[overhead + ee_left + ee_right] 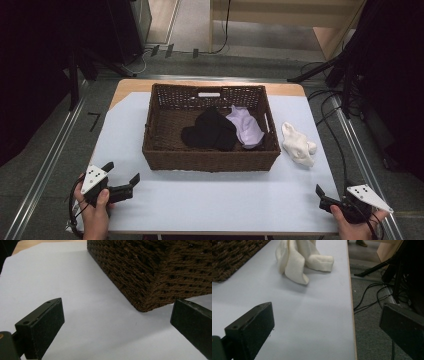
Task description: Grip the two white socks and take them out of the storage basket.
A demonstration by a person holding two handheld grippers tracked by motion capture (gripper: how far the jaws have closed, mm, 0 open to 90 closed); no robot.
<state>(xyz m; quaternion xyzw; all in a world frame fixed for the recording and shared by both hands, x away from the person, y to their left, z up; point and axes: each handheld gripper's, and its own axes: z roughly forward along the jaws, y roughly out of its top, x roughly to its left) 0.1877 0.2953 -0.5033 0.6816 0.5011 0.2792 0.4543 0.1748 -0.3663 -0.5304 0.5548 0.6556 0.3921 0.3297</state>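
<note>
Crumpled white cloth (298, 144) lies on the pale lavender-white tabletop (210, 200), just beside the right end of a dark brown woven wicker basket (210, 160) and outside it. Rectangular and open-topped, the basket sits at the middle of the table with a slot handle in its far wall. Inside it, a bunched black garment (210, 131) rests on the basket floor near the centre, and a light purple cloth (245, 127) lies touching its right side, leaning toward the right wall.

At the near right corner of the table, a hand holds the right gripper (325, 196), its two black jaws spread wide and gripping nothing. In the right gripper view the white cloth (298, 258) sits ahead and to the left of the open right gripper (327, 327), well apart from it, with a corner of the basket (234, 257) farther left and the table edge, grey floor and black cables to the right.

At the near left corner, the person's other hand holds the left gripper (122, 180), jaws likewise spread and empty. In the left gripper view the left gripper (116, 327) points at bare tabletop, with the near corner of the basket (155, 272) close ahead between the jaws.
</note>
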